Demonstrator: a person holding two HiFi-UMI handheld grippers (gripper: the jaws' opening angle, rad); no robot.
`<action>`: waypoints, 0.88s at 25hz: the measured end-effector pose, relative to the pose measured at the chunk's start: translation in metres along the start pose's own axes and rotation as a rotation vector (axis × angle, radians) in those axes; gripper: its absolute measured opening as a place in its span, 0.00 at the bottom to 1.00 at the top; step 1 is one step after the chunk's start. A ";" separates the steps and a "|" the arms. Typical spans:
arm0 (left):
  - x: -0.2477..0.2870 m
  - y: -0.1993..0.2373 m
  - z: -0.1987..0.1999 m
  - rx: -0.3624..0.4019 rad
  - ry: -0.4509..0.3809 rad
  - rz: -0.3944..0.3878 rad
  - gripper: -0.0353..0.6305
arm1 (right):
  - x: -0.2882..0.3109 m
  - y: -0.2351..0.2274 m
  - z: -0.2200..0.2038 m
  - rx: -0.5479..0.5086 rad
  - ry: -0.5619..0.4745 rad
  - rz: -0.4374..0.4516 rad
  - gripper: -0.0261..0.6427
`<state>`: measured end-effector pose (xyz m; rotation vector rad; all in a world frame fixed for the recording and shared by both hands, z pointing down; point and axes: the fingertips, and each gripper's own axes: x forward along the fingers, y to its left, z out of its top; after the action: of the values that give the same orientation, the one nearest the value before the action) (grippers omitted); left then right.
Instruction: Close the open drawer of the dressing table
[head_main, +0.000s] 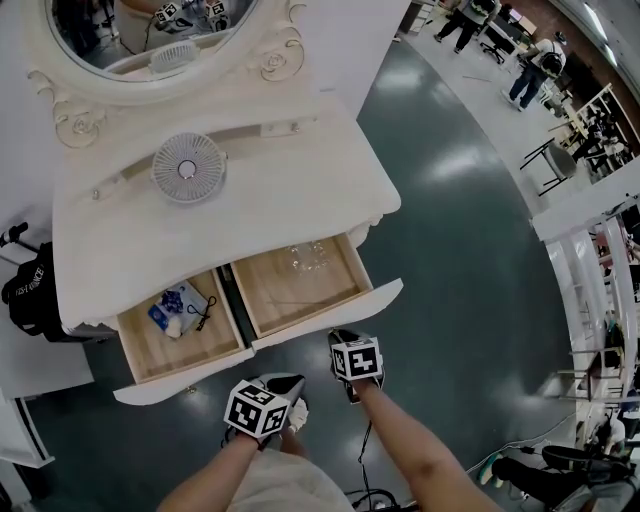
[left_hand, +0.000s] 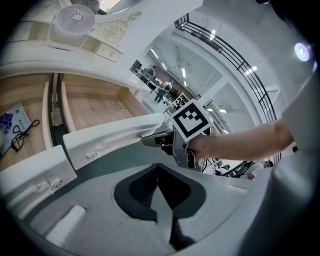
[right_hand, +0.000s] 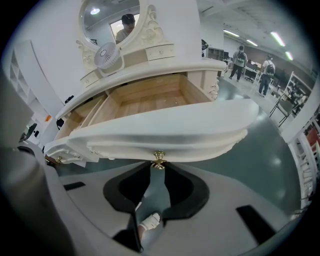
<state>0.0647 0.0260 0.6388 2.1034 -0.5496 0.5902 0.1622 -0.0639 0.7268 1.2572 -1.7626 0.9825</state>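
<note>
Two wood-lined drawers (head_main: 190, 352) of the white carved dressing table (head_main: 250, 200) stand pulled out. The right gripper (right_hand: 158, 170) has its jaws pinched on the small brass knob (right_hand: 159, 161) of the right drawer's cream front (right_hand: 165, 132). The left gripper (left_hand: 159, 167) hangs nearby, jaws closed together and empty.

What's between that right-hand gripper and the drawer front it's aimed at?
Only the brass knob: in the right gripper view it juts from the drawer front, and the jaw tips of the right gripper hug it.
</note>
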 end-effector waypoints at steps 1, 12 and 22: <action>0.000 0.001 0.001 -0.002 0.001 0.001 0.07 | 0.001 0.001 0.001 0.003 0.001 0.006 0.19; -0.002 0.018 0.011 -0.031 -0.004 0.021 0.07 | 0.008 0.003 0.025 -0.017 0.001 -0.005 0.19; -0.005 0.025 0.016 -0.049 -0.015 0.027 0.07 | 0.017 0.005 0.039 -0.023 0.006 0.002 0.19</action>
<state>0.0496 0.0003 0.6437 2.0589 -0.5953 0.5715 0.1480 -0.1039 0.7246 1.2367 -1.7664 0.9633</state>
